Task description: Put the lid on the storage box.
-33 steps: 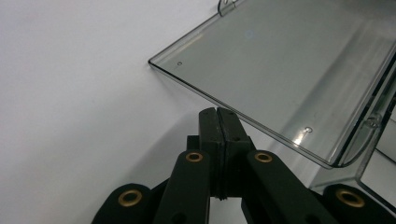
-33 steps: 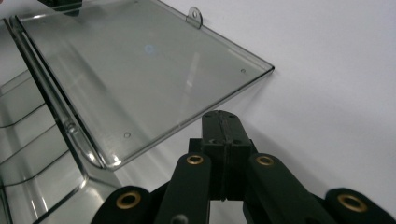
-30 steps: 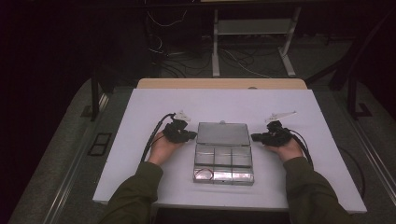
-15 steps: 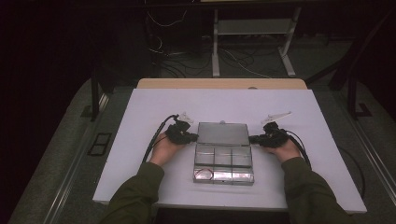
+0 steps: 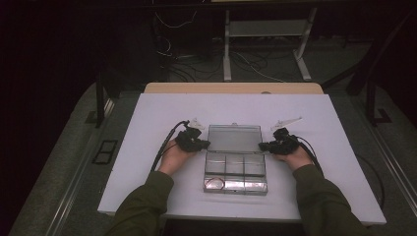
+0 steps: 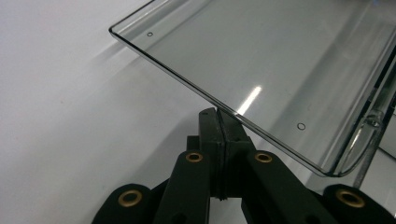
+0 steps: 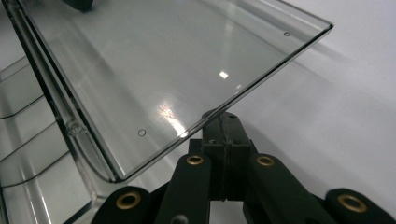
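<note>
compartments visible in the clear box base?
5 that I can make out in the box: three across the far row, left, middle, right; two in the near row, a small left one and a long one. Glare may hide dividers.

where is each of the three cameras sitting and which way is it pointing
High view: above the person's side, facing forward and down on the white table and clear plastic compartment box; both forearms, left gripper and right gripper show.
Left gripper view: rides the left gripper, looking along its shut jaws at the clear open lid edge.
Right gripper view: rides the right gripper, facing the lid's opposite edge.
Shared: both gripper views show that lid over the table.
</note>
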Motion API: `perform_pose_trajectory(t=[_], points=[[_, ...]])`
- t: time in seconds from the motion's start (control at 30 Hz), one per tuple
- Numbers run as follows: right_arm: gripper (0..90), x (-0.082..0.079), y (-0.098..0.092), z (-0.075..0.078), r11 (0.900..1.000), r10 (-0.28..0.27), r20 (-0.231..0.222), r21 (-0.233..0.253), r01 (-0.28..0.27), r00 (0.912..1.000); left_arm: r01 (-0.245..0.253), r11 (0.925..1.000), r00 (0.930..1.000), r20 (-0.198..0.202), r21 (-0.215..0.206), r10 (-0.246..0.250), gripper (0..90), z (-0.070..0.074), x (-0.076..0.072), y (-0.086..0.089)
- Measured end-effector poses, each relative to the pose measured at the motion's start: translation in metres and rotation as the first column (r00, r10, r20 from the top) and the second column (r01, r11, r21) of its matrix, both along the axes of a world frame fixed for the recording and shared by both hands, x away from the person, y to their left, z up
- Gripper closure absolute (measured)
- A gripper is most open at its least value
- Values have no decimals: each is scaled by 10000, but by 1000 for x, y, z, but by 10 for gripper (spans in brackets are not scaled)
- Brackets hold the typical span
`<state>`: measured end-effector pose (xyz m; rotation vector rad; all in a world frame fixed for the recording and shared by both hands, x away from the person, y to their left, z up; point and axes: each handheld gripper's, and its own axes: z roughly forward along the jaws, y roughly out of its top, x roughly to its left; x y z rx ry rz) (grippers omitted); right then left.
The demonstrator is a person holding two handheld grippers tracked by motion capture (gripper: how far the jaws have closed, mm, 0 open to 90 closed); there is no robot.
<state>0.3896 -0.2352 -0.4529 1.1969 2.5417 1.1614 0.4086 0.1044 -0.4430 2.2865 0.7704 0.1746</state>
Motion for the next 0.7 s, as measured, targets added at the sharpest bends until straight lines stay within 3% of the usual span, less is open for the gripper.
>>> perform_pose_trajectory(t=[0.3, 0.7], points=[[889, 4, 6, 1, 10000, 12, 58, 14, -12, 10000, -91, 9990, 10000, 5, -433, 91, 892, 1, 0, 0], [889, 8, 7, 2, 9994, -134, 93, 317, 131, 9999, -205, 9982, 9995, 245, -559, 219, 892, 4, 0, 0]])
